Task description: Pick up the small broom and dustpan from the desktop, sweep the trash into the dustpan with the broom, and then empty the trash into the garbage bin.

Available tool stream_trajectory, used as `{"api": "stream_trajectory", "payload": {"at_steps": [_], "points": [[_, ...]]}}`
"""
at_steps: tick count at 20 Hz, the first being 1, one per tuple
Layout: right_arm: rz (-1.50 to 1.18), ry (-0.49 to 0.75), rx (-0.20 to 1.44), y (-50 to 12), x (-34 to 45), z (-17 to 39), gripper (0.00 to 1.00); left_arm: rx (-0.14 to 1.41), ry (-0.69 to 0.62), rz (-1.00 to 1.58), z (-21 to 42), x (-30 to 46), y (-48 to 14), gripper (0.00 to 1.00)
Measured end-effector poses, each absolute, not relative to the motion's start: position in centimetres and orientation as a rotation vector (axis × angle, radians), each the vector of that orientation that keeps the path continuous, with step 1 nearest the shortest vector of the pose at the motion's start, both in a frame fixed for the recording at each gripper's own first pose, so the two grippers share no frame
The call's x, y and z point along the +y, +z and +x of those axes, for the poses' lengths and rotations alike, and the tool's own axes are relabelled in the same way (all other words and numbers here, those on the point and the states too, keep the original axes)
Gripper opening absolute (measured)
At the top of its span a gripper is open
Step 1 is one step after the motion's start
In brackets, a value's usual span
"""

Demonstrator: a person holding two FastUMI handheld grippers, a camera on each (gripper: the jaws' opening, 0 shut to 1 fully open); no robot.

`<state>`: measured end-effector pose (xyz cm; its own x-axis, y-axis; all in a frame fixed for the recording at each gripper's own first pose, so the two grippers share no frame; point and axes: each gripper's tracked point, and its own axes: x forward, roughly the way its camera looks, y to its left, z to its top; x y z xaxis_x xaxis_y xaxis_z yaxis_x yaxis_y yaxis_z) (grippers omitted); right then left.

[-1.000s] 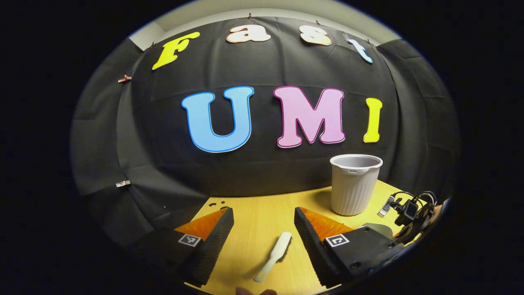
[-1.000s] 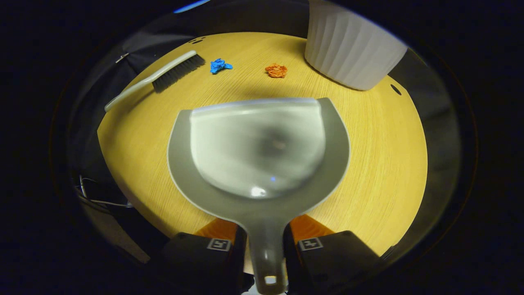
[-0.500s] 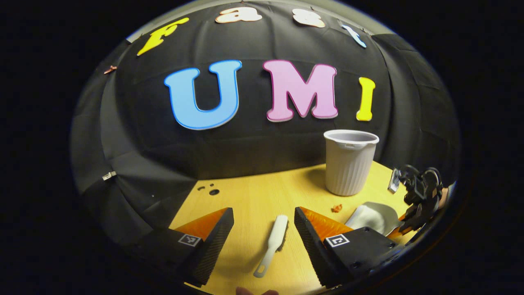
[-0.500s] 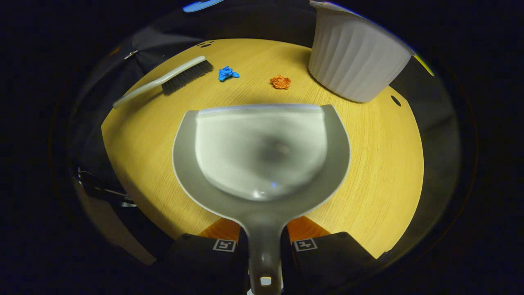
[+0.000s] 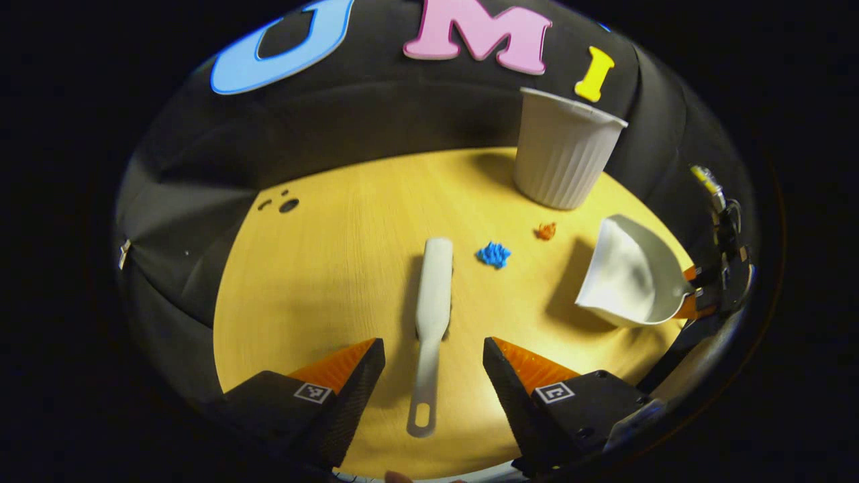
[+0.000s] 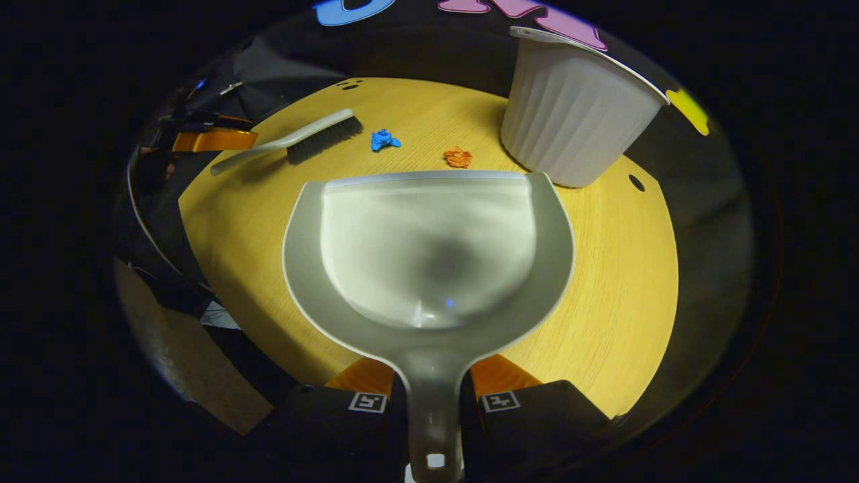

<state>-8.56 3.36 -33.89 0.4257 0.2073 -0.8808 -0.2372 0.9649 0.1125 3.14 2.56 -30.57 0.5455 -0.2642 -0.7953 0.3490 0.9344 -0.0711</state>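
The small white broom point(image 5: 431, 315) lies on the wooden desktop point(image 5: 335, 268), its handle pointing at my left gripper point(image 5: 433, 359), which hangs open above the handle without touching it. In the right gripper view the broom point(image 6: 295, 139) shows dark bristles at the far left. My right gripper point(image 6: 433, 392) is shut on the handle of the grey dustpan point(image 6: 429, 258), held above the table; the dustpan point(image 5: 627, 272) also appears at the right of the left gripper view. A blue paper scrap point(image 6: 383, 140) and an orange scrap point(image 6: 458, 157) lie ahead of the pan's lip.
The white ribbed garbage bin point(image 6: 570, 111) stands at the far right of the table, close to the orange scrap. Two small holes point(image 5: 282, 203) mark the table's far left corner. The black cloth wall rises right behind the table.
The left gripper has tilted down toward the table, bringing the whole broom and both scraps into sight. The dustpan has risen slightly in the right gripper.
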Motion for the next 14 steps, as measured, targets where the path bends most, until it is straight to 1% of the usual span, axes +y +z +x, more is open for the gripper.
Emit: {"api": "stream_trajectory", "payload": {"at_steps": [2,3,5,6,9,10,11,12,13,14], "points": [[-0.035,0.27,1.095,-33.8,3.0,-8.8,0.36,0.987,-0.377,0.116,3.5,2.8,-32.2,0.93],[-0.032,0.264,1.096,-33.8,2.8,-8.9,0.41,1.016,-0.385,0.112,3.5,2.5,-33.0,0.93],[-0.021,0.253,1.099,-33.7,2.6,-9.2,0.31,1.083,-0.385,0.098,3.9,2.0,-34.9,0.92],[-0.017,0.248,1.1,-33.6,2.5,-9.3,0.41,1.108,-0.381,0.094,4.2,1.9,-35.8,0.9],[-0.012,0.241,1.104,-33.5,2.2,-9.4,0.41,1.146,-0.373,0.101,5.2,1.6,-37.5,0.84],[-0.01,0.239,1.106,-33.6,2.2,-9.4,0.31,1.162,-0.374,0.106,5.2,1.5,-38.0,0.83],[-0.011,0.237,1.109,-33.5,2.1,-9.5,0.31,1.175,-0.376,0.112,5.2,1.4,-38.2,0.8],[-0.012,0.236,1.11,-33.5,2.1,-9.6,0.36,1.18,-0.365,0.132,5.5,1.7,-38.4,0.78],[-0.01,0.236,1.113,-33.5,2.1,-9.6,0.31,1.17,-0.366,0.146,5.9,1.6,-38.5,0.71],[-0.008,0.237,1.115,-33.5,2.1,-9.6,0.36,1.17,-0.368,0.151,6.1,1.5,-38.5,0.67]]}}
